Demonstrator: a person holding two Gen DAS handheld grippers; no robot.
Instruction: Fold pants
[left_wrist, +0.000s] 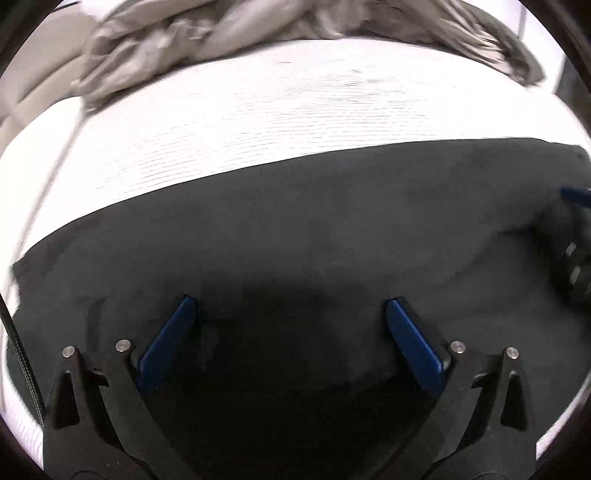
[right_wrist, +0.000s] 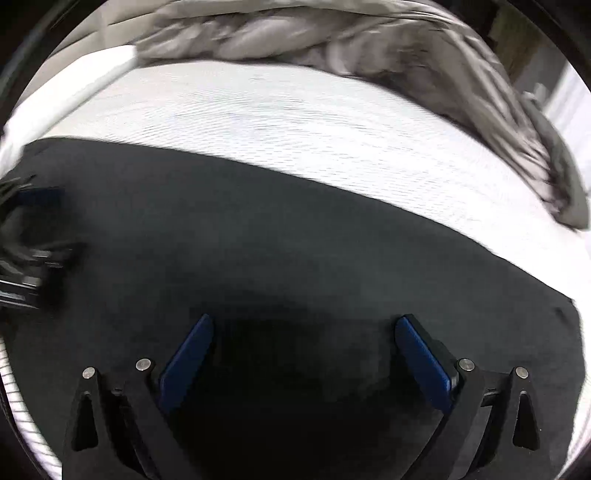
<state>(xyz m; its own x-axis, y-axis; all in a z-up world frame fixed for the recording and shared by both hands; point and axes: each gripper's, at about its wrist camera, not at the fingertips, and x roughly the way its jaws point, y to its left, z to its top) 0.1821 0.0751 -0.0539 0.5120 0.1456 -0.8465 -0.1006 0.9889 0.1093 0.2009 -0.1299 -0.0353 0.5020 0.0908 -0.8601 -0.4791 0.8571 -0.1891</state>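
We see both views smeared by motion blur, and the dark charcoal fabric pants (left_wrist: 314, 236) run past the frame edges, their long axis lying left to right across the white ribbed bed sheet (left_wrist: 258, 110). The left tool (left_wrist: 290, 308) and right tool (right_wrist: 304, 323) hover just over them, blue pads spread wide, gripping nothing. A crumpled grey duvet (right_wrist: 295, 33) lies beyond.

Matt dark cloth pants (left_wrist: 295, 221)
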